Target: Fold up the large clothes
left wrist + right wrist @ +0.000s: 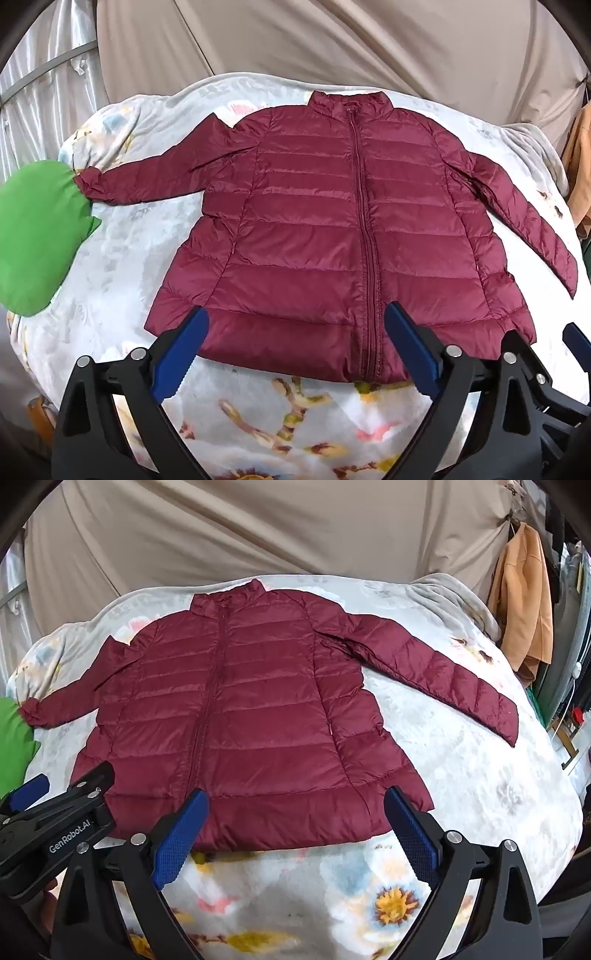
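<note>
A dark red quilted jacket (332, 221) (236, 709) lies flat and zipped on a flowered blanket (295, 417) (461, 775), collar away from me, both sleeves spread out to the sides. My left gripper (295, 317) hangs open above the jacket's hem, left of the zip, with nothing between its blue pads. My right gripper (295, 801) is open too, over the hem at the jacket's right half. In the right wrist view the left gripper (66, 797) shows at the left edge. Neither gripper touches the jacket.
A green cushion (37, 236) (14, 746) lies at the blanket's left edge, against the left cuff. A beige cloth (332, 44) hangs behind. An orange garment (524, 602) hangs at the right, with shelves and clutter beyond it.
</note>
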Demonstrator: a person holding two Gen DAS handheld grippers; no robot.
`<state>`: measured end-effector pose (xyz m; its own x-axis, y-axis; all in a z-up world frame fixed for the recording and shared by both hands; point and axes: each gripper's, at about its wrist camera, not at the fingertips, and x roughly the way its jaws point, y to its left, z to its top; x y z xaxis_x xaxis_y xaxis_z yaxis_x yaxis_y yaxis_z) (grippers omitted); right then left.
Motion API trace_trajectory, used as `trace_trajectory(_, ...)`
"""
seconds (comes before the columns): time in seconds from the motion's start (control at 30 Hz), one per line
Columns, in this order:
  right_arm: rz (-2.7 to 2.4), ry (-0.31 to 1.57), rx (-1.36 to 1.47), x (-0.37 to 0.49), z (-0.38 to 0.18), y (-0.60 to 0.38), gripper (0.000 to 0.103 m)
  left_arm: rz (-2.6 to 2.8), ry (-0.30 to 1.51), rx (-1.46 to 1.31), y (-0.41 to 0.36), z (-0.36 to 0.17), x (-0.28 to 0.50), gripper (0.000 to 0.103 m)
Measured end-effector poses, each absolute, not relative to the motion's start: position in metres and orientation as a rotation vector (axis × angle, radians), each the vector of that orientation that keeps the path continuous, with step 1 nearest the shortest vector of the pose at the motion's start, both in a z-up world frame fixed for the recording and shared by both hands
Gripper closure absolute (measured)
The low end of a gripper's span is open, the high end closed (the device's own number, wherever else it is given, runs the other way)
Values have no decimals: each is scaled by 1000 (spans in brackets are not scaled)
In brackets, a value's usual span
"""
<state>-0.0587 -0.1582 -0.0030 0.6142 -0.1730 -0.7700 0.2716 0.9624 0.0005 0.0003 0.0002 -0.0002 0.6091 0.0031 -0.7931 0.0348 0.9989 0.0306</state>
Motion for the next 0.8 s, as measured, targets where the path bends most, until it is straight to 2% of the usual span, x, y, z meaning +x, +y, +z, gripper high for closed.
trace_trajectory(0.8, -251, 868, 127, -56, -11, -155, 9, 2, 909, 87, -1, -14, -2, 10)
